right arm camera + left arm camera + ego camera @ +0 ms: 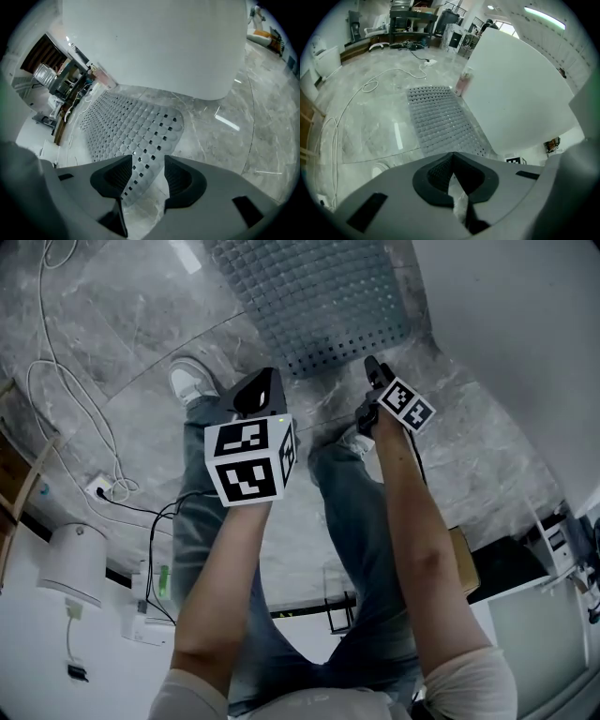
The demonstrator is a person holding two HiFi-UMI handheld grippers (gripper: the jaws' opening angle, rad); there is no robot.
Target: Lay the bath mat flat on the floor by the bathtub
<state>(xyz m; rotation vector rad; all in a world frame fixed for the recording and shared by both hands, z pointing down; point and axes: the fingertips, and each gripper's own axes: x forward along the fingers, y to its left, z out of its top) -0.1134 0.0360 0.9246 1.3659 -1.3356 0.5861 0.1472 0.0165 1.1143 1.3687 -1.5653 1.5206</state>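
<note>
Head view: grey perforated rubber bath mat (319, 306) lies flat on the grey marble floor (112, 324), alongside the white bathtub wall (506, 324). Left gripper (258, 395) and right gripper (375, 371) both point down at its near edge.

Left gripper view: jaws closed together. A pale sliver sits in the seam; cannot tell if it is mat.

Right gripper view: jaws apart, the mat's near corner between them, pads not pressing it.
</note>
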